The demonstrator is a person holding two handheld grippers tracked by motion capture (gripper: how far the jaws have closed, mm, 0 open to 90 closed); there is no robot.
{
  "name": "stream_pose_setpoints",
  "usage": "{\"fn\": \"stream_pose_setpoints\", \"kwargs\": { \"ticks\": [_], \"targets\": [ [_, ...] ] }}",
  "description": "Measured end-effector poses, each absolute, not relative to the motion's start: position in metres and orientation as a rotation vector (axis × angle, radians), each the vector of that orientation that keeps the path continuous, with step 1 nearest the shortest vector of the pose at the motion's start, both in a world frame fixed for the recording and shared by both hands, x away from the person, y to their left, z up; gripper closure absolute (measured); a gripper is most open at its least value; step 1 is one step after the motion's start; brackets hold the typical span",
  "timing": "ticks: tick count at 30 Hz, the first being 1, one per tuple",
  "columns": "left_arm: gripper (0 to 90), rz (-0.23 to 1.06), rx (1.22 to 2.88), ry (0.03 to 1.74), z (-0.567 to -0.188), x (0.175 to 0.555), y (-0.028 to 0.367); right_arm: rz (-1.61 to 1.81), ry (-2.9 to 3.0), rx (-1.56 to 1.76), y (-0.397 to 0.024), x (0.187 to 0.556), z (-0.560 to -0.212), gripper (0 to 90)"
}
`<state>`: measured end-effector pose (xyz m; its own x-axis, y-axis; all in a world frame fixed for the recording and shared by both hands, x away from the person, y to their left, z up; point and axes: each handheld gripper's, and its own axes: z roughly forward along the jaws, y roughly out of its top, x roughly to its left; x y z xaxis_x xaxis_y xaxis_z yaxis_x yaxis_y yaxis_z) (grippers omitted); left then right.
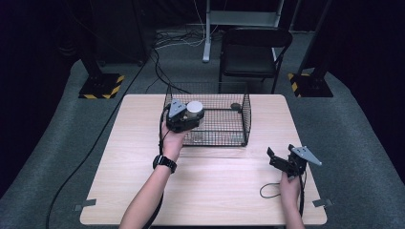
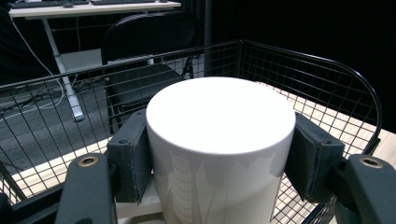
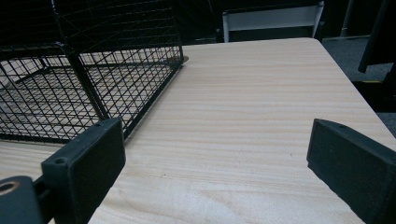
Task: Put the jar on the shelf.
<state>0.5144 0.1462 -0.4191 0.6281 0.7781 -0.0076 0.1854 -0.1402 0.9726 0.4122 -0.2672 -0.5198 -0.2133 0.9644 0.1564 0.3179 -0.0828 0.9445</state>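
So we've got the left gripper (image 1: 191, 114) clamped on the upright white cup (image 2: 219, 135), basket (image 1: 246, 114) floor straight below; right gripper (image 1: 282, 162) hangs open, empty, at 4 o'clock.

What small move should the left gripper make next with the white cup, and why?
Probably lower it. The left gripper is clamped on the white cup, held over the wire basket, near its left wall. The right gripper rests open, apart, holding nothing.
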Motion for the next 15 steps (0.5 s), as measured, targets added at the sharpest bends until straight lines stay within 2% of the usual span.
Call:
{"fn": "stream_pose_setpoints", "kwargs": {
  "ticks": [15],
  "targets": [
    [32.2,0.639,1.677,0.784,-0.4215,0.5116,0.1433,1.314,1.569,1.410,-0.2669,0.4122,-0.5199,3.6]
  ]
}}
